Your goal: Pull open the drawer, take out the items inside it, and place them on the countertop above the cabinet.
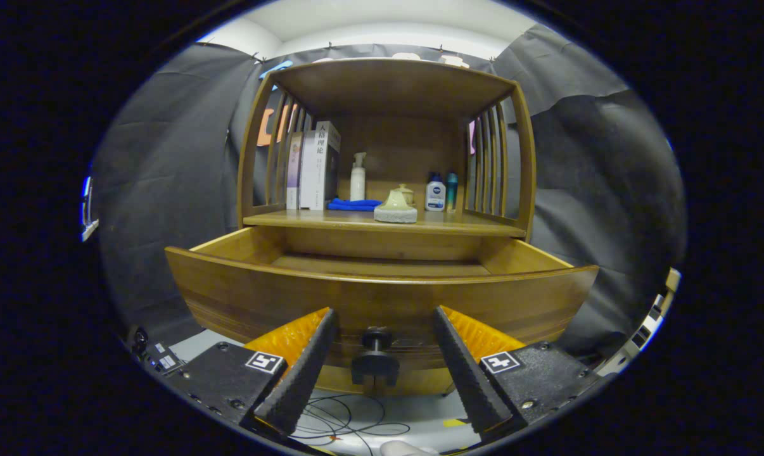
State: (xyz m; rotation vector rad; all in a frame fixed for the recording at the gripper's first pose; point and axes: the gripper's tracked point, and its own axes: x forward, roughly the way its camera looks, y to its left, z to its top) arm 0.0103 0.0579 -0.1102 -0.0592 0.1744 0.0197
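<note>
Drawer (pixel 382 297) is seen pulled out toward the gripper (pixel 382 329), its curved front running crosswise just beyond the fingertips. The fingers are spread apart, gripping nothing; the dark knob (pixel 375 354) sits between them untouched. The drawer's inside lies ahead and above the fingers, and what can be seen of its floor looks bare. The countertop (pixel 331 220) above already carries a pale lidded dish (pixel 395 207), so a raised, forward reach is judged next.

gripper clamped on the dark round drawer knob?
No. The gripper is open, its fingers spread either side of the dark round drawer knob, not touching it.
</note>
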